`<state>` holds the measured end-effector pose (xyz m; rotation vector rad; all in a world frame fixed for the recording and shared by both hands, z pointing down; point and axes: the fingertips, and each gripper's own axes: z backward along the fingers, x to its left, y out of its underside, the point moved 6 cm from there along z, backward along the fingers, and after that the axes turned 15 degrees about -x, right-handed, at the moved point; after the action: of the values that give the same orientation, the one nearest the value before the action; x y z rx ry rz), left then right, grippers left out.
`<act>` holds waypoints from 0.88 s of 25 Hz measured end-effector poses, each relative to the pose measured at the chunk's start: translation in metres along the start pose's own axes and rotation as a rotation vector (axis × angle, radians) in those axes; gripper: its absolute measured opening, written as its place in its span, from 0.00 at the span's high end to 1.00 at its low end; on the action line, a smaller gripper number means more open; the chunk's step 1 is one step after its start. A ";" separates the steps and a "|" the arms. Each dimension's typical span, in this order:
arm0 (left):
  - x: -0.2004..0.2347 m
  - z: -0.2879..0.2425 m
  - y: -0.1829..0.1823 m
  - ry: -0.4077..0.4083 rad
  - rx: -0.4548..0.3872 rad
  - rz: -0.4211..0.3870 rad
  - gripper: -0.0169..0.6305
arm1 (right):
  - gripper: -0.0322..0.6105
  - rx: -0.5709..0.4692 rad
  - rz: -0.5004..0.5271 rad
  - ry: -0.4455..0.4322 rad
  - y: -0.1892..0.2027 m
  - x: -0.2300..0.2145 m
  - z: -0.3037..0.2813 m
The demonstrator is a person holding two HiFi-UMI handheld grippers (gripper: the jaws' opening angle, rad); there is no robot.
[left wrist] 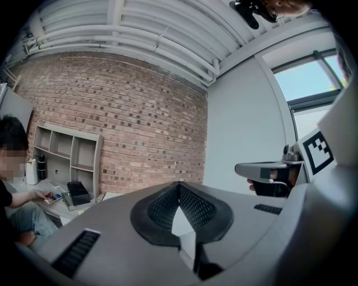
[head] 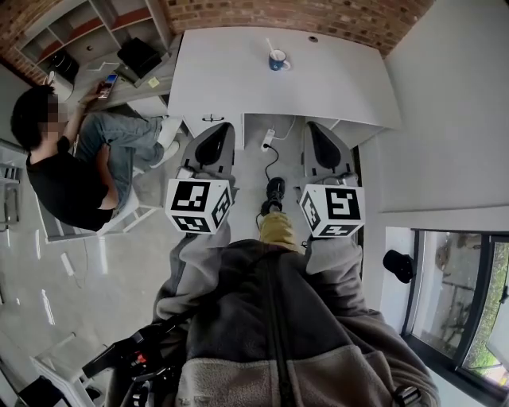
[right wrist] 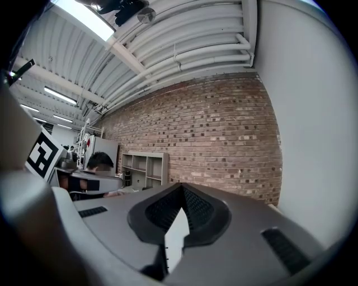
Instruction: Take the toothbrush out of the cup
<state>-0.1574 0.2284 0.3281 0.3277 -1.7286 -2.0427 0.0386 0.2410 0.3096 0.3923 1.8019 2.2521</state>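
Note:
A blue cup (head: 277, 60) stands near the far edge of the white table (head: 231, 79), and a pale toothbrush (head: 270, 45) sticks up out of it. Both grippers are held close to my body, well short of the table. In the head view the left gripper (head: 222, 127) and the right gripper (head: 311, 127) point forward side by side. Seen in its own view, the left gripper (left wrist: 179, 184) has its ribbed pads meeting at the tip with nothing between them. The right gripper (right wrist: 182, 187) looks the same. Neither gripper view shows the cup.
A seated person (head: 67, 167) holding a phone is at the left, beside a desk and an open shelf unit (head: 95, 24). A white power strip (head: 268, 141) with a black cable lies on the floor under the table's front edge. A window (head: 457, 302) is at the right.

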 end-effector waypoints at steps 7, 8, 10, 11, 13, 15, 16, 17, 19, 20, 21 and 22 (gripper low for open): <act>0.038 -0.061 0.006 -0.063 -0.015 -0.040 0.97 | 0.95 -0.031 -0.030 -0.056 0.020 -0.031 -0.079; 0.042 -0.075 0.006 -0.068 -0.019 -0.044 0.97 | 0.95 -0.036 -0.032 -0.065 0.022 -0.038 -0.093; 0.051 -0.107 0.006 -0.072 -0.022 -0.050 0.97 | 0.95 -0.041 -0.036 -0.081 0.026 -0.054 -0.123; 0.055 -0.123 0.007 -0.071 -0.018 -0.054 0.97 | 0.95 -0.040 -0.040 -0.085 0.029 -0.062 -0.137; 0.061 -0.157 0.010 -0.065 -0.009 -0.058 0.97 | 0.95 -0.036 -0.048 -0.087 0.034 -0.081 -0.165; 0.067 -0.189 0.011 -0.060 -0.010 -0.059 0.97 | 0.95 -0.033 -0.052 -0.096 0.038 -0.099 -0.192; 0.070 -0.205 0.011 -0.058 -0.011 -0.060 0.97 | 0.95 -0.034 -0.057 -0.102 0.041 -0.108 -0.205; 0.072 -0.220 0.012 -0.056 -0.011 -0.062 0.97 | 0.95 -0.034 -0.064 -0.108 0.043 -0.116 -0.217; 0.076 -0.247 0.016 -0.057 -0.014 -0.061 0.97 | 0.95 -0.033 -0.082 -0.125 0.049 -0.132 -0.239; 0.078 -0.258 0.018 -0.059 -0.017 -0.058 0.97 | 0.95 -0.033 -0.090 -0.135 0.053 -0.138 -0.249; 0.079 -0.269 0.020 -0.061 -0.020 -0.055 0.97 | 0.95 -0.033 -0.096 -0.146 0.055 -0.144 -0.257; 0.081 -0.280 0.022 -0.063 -0.023 -0.053 0.97 | 0.95 -0.034 -0.101 -0.157 0.058 -0.150 -0.266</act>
<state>-0.0983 -0.0567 0.3043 0.3088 -1.7491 -2.1307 0.0860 -0.0658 0.3011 0.4481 1.6653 2.1178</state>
